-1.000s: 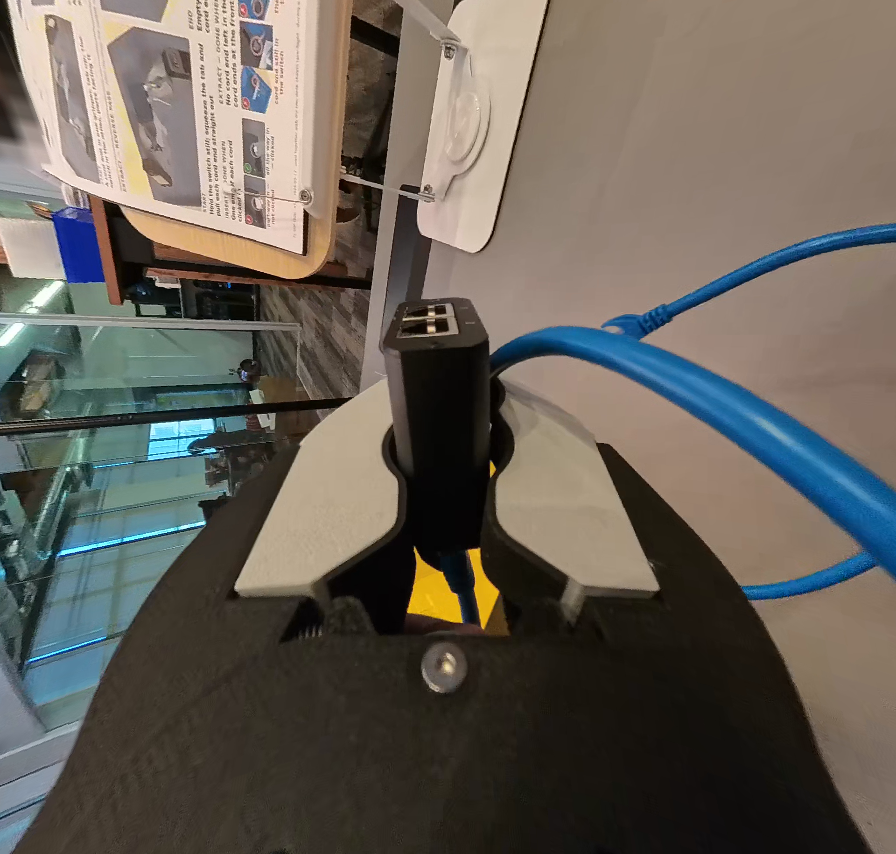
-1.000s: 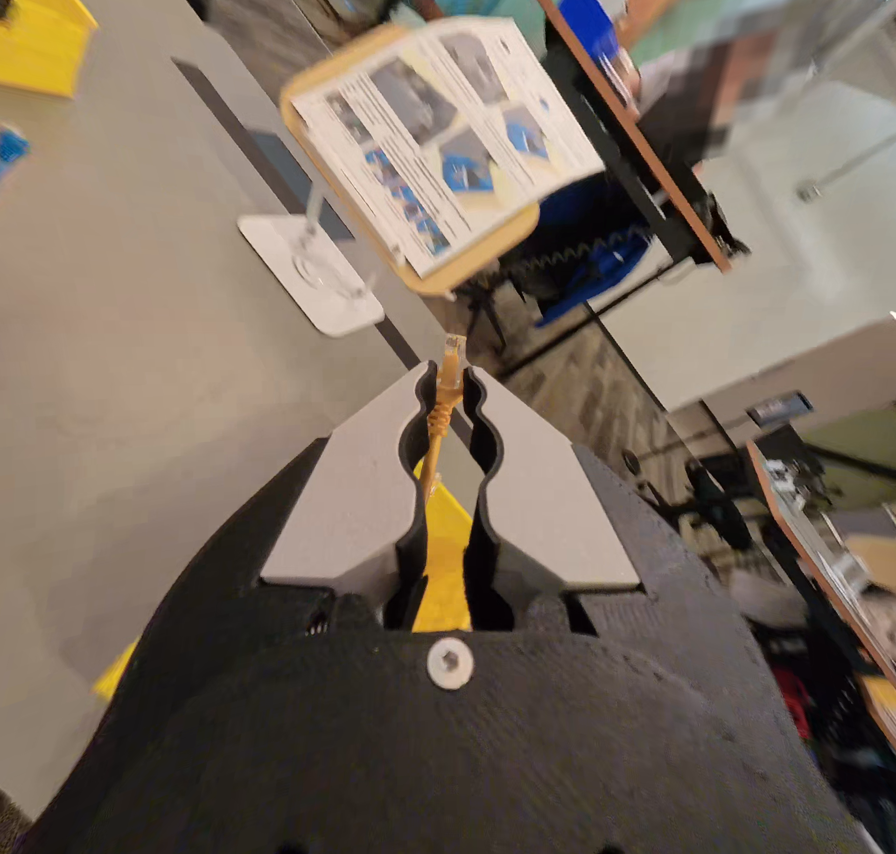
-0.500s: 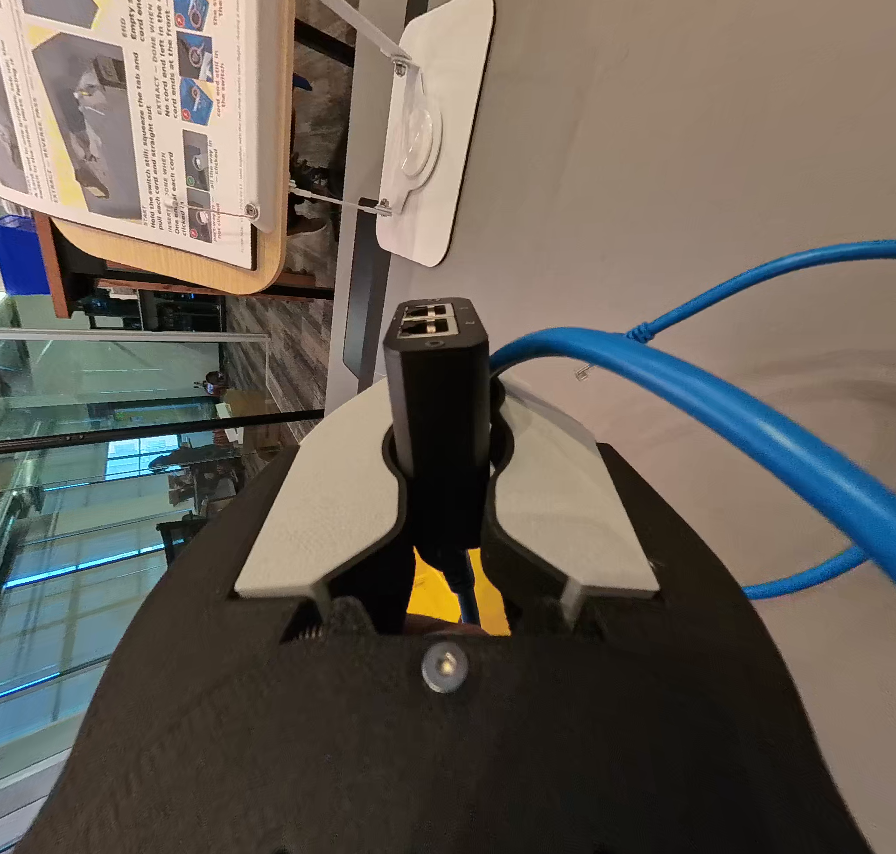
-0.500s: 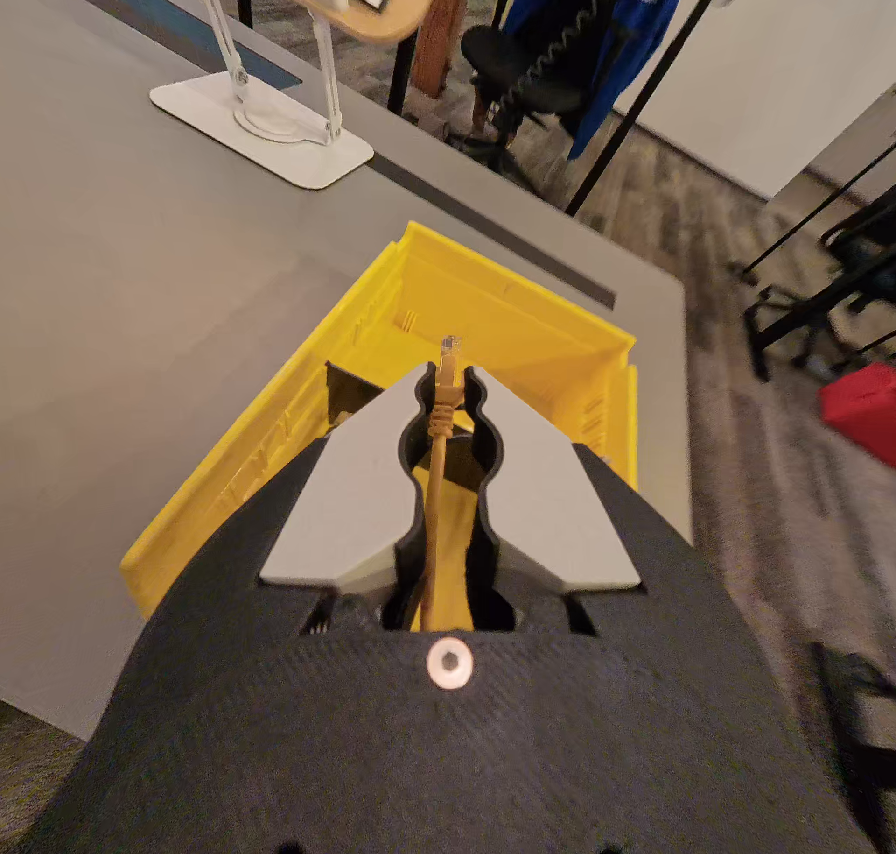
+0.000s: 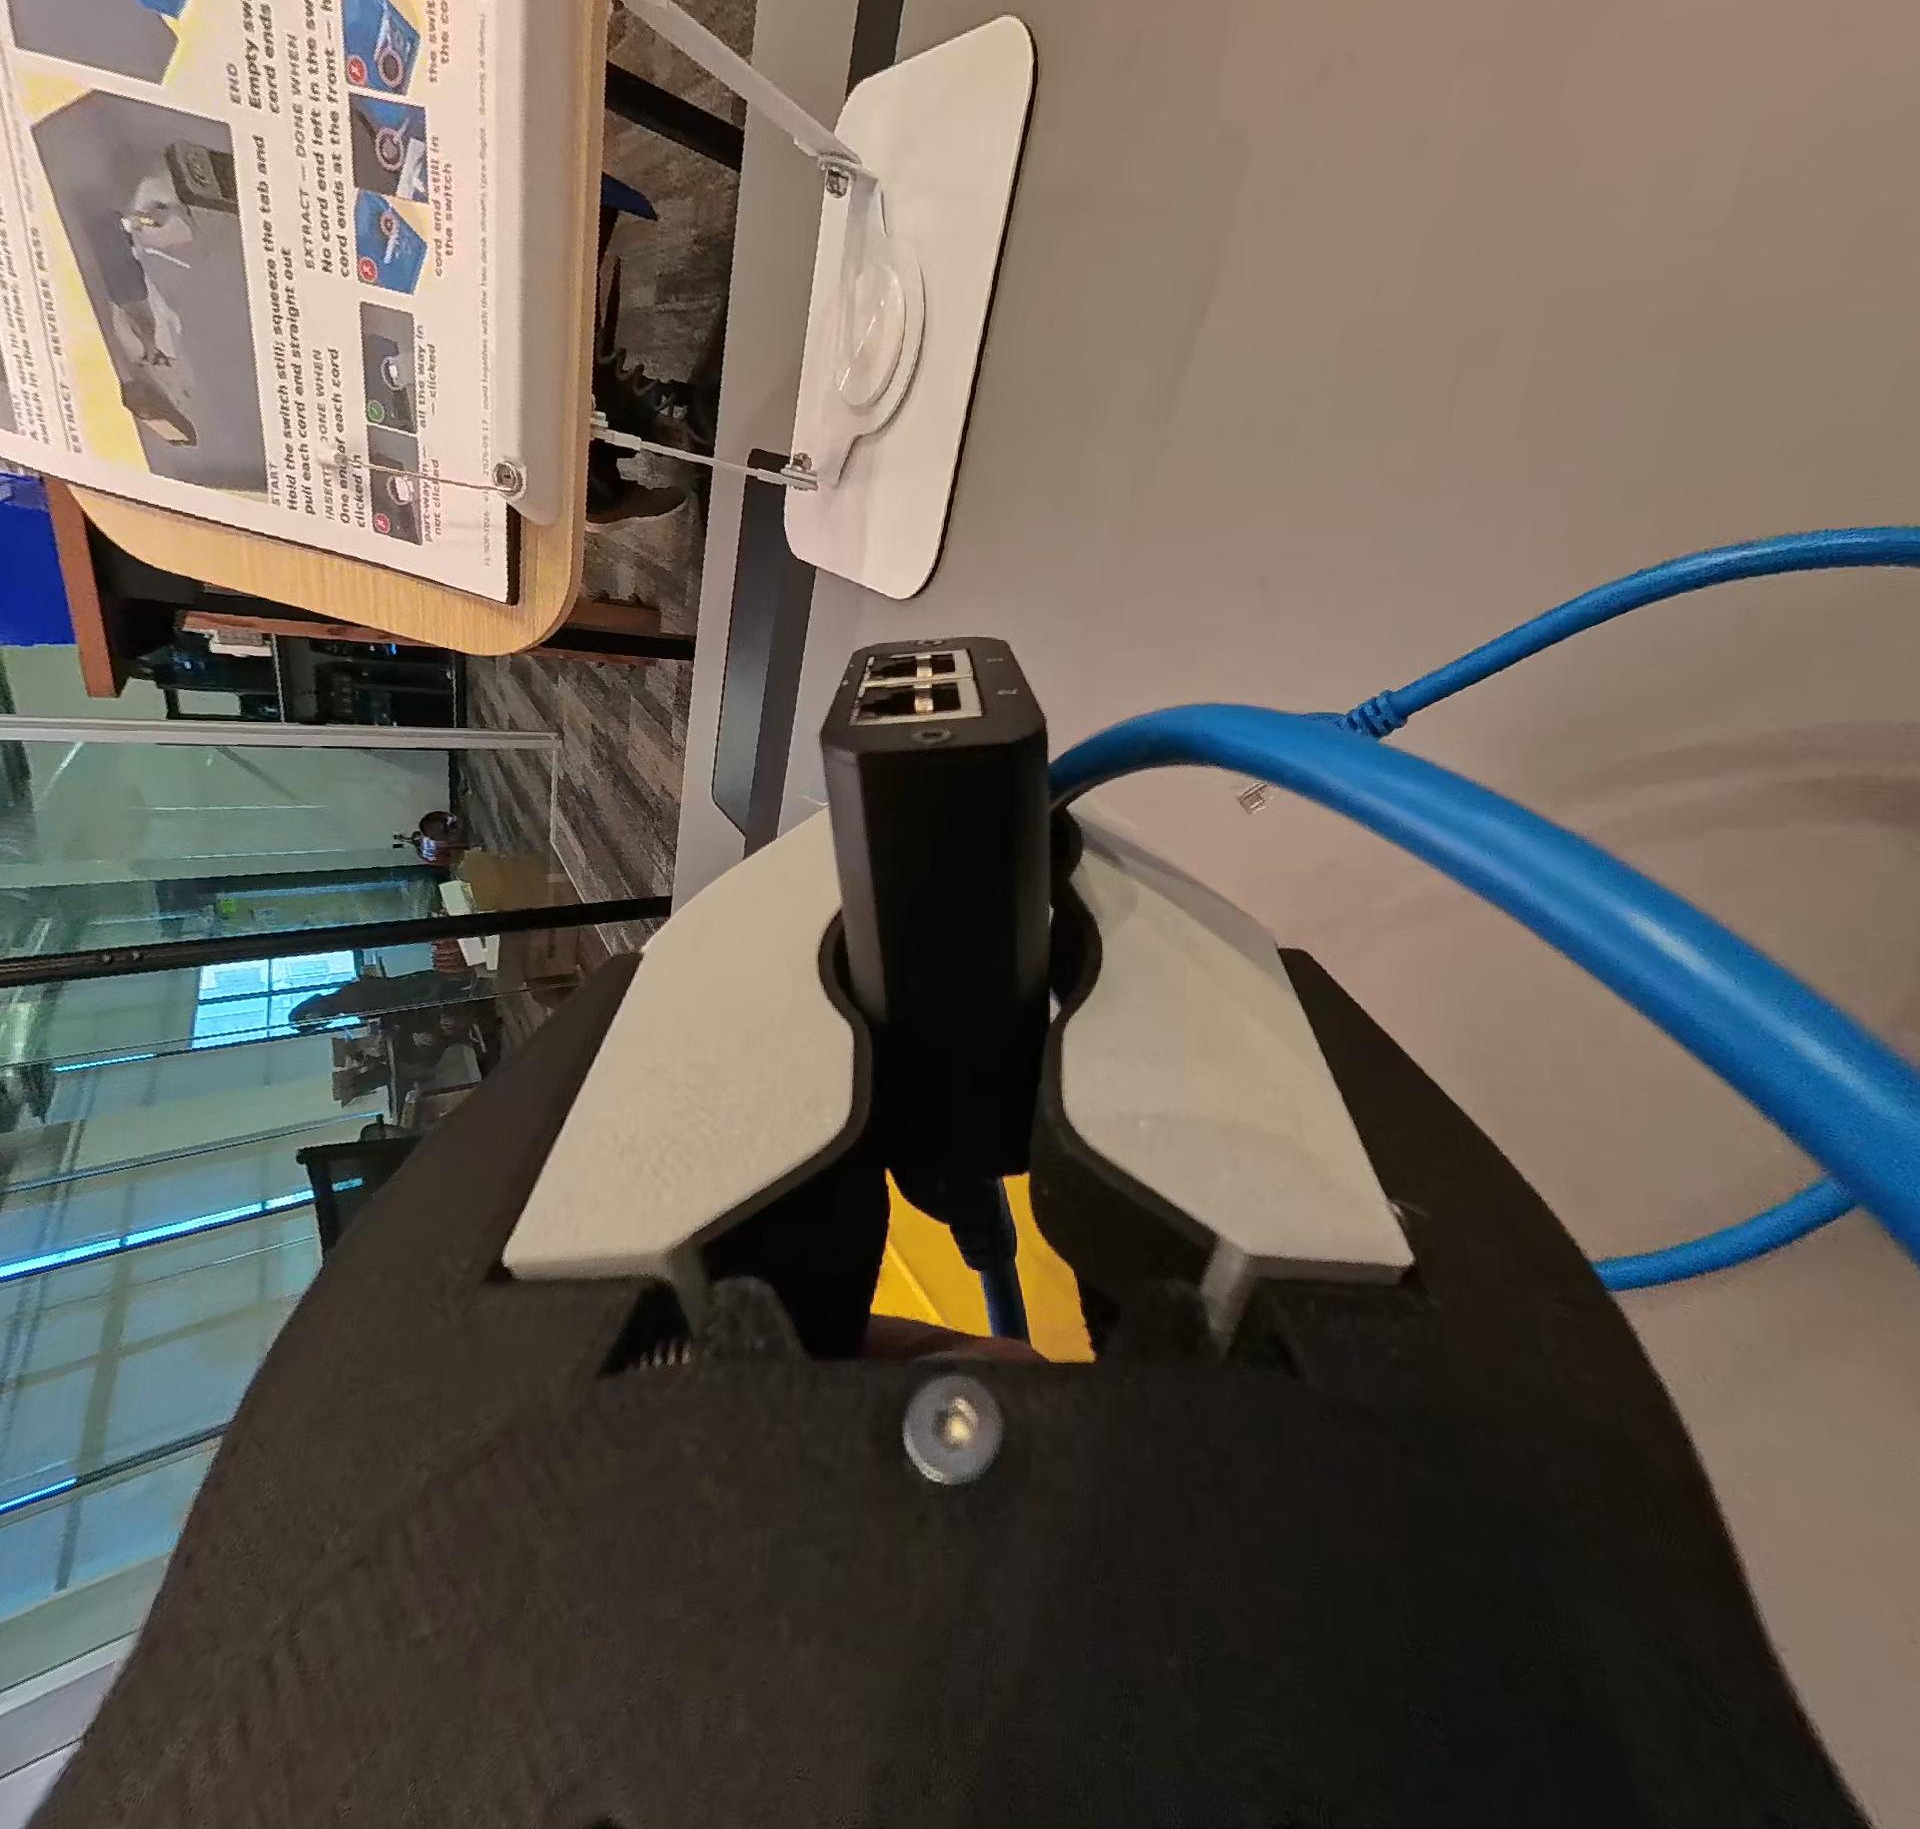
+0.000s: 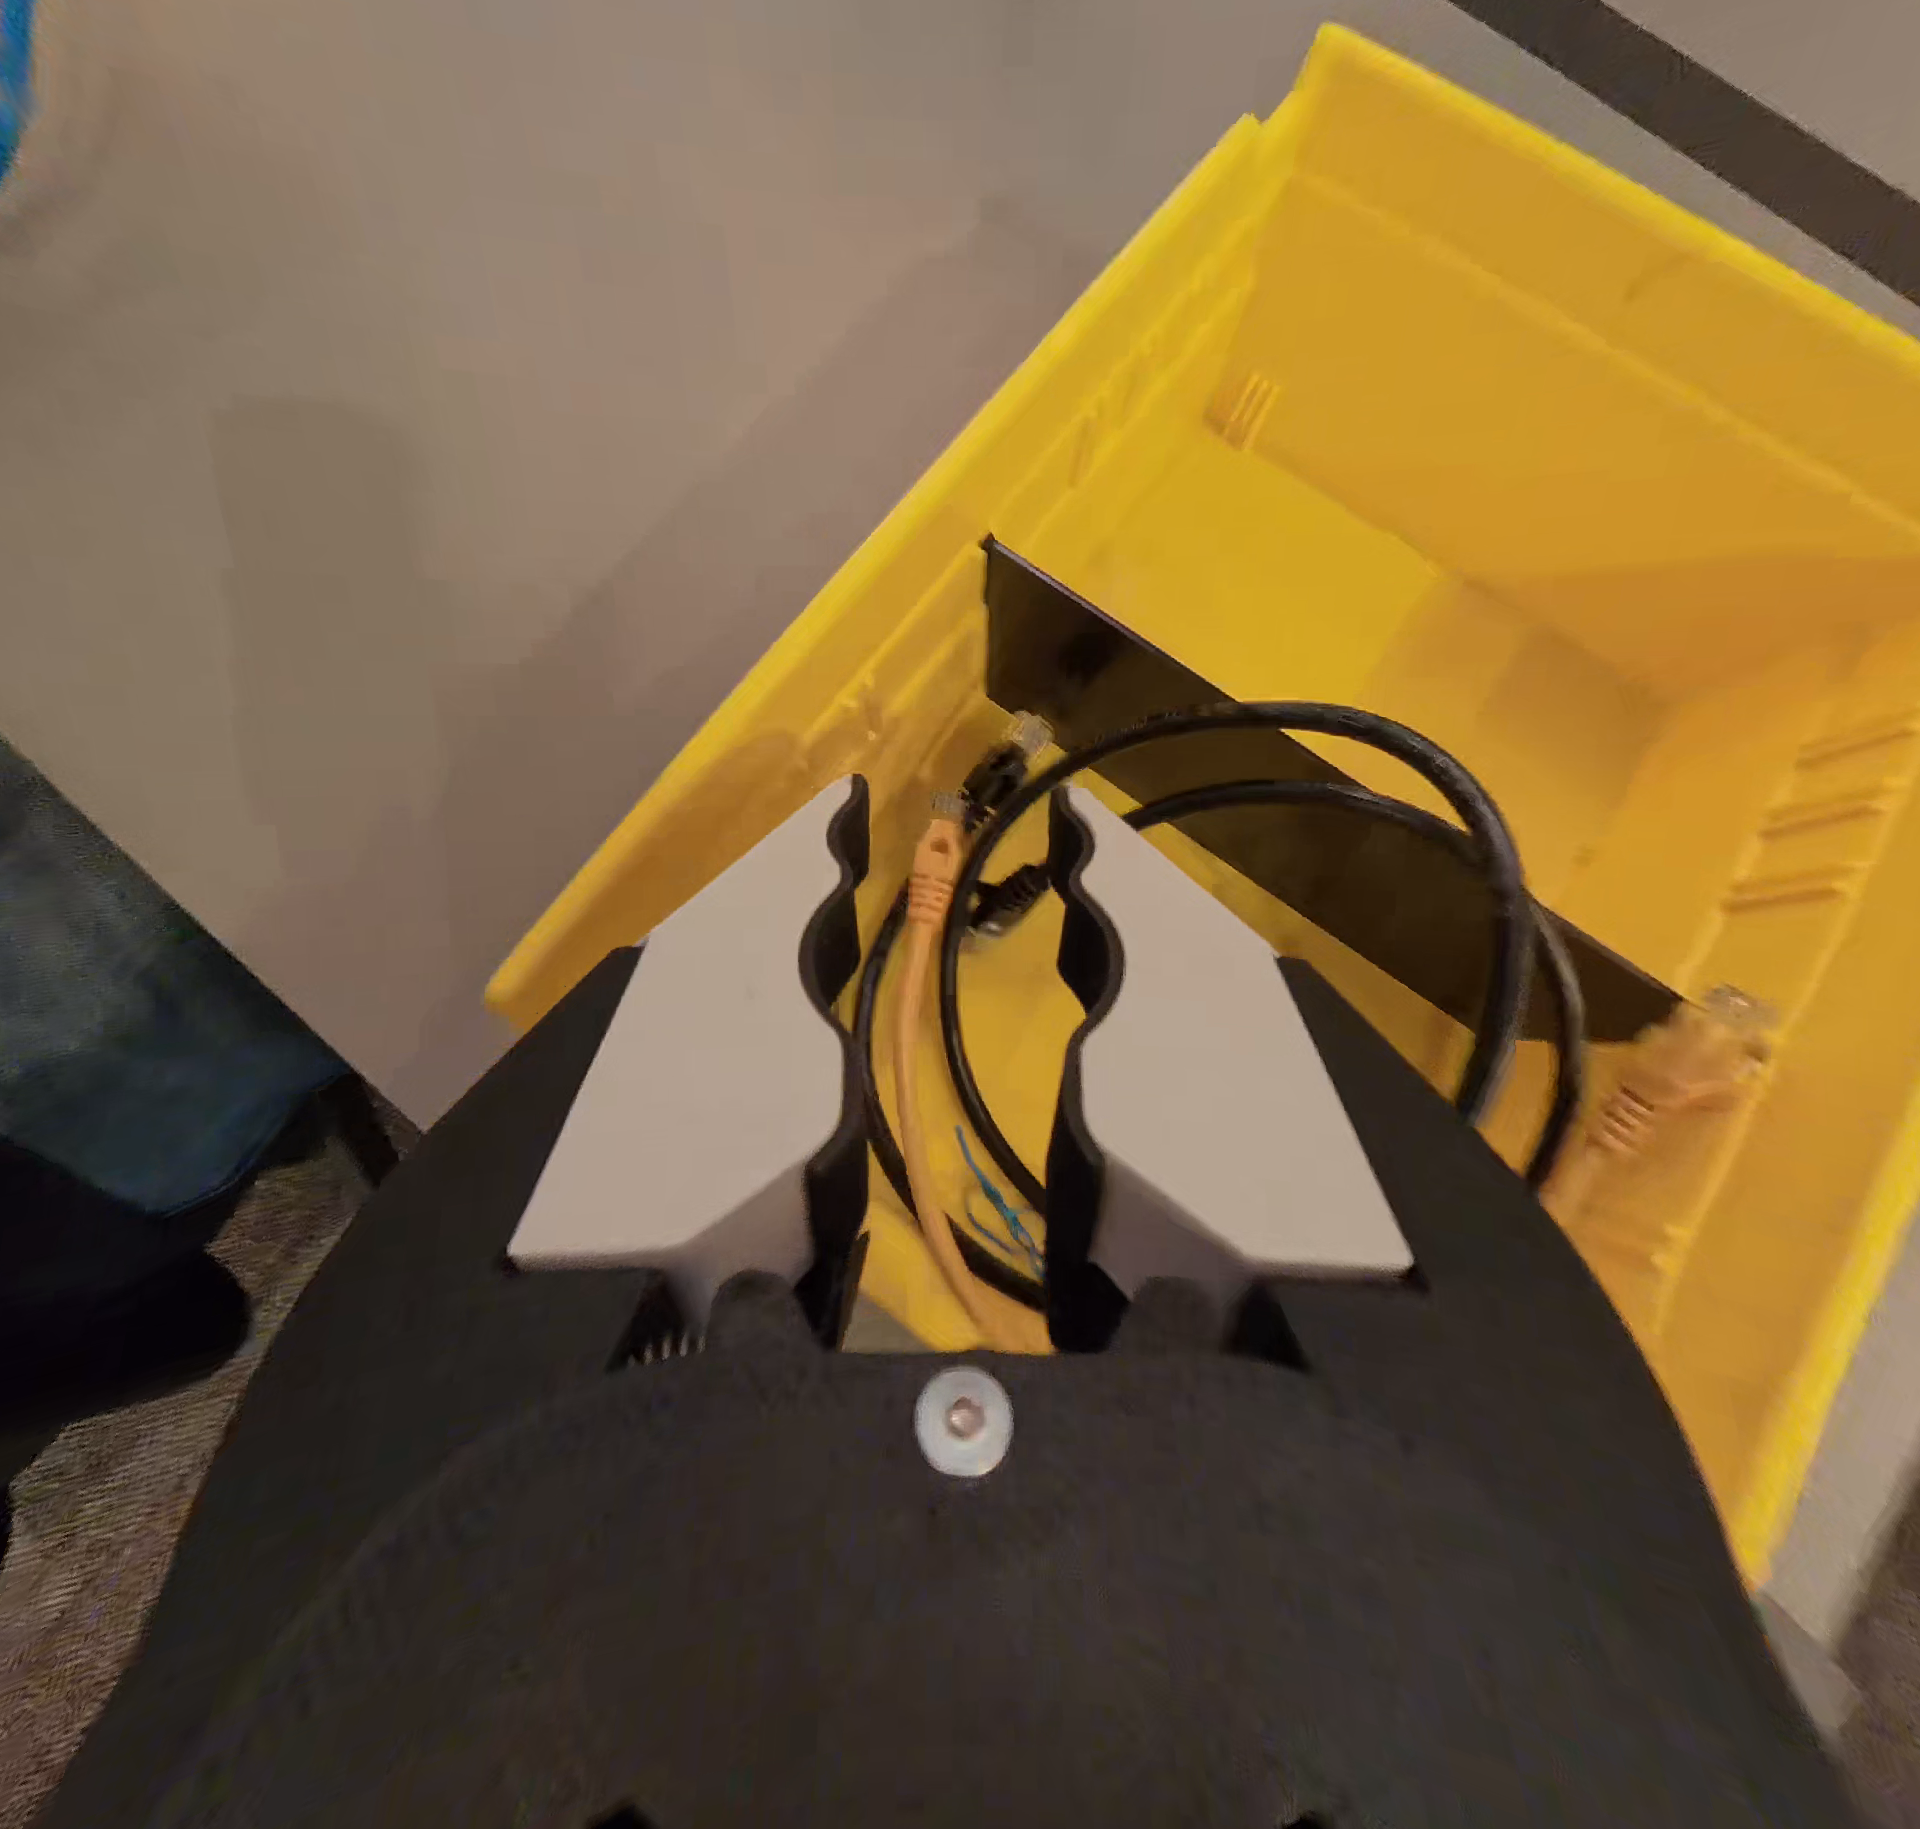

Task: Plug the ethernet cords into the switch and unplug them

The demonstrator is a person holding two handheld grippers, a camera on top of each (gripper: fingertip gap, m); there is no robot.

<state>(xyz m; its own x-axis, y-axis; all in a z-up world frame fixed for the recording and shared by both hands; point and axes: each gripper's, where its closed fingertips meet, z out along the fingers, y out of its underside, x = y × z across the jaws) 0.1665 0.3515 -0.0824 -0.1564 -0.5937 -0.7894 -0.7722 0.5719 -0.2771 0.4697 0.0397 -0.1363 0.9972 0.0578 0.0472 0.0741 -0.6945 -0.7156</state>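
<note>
My left gripper [image 5: 935, 906] is shut on a black switch [image 5: 935, 771], held upright over the grey table [image 5: 1455, 221]. Its two ports [image 5: 920, 683] on the far end are empty. A blue cord [image 5: 1455, 844] loops past on the right, and a cord leaves the switch's near end. My right gripper [image 6: 956, 792] is open, pointing down into a yellow bin [image 6: 1455, 273]. An orange cord [image 6: 920, 1000] lies loose in the bin between the jaws, which do not pinch it. A coiled black cord [image 6: 1496, 844] lies beside it.
A black divider [image 6: 1299, 771] crosses the bin. A second orange plug [image 6: 1683, 1062] lies at the bin's right. A stand with a white base [image 5: 914, 325] holds an instruction sheet [image 5: 312, 221] at the table's far edge. Floor shows at the lower left of the right wrist view. One gripper's finger ends stand about 45 centimeters off the other's.
My right gripper swung down over the yellow bin, opened and let go of the orange cord, which now lies in the bin. My left gripper kept hold of the switch and barely shifted.
</note>
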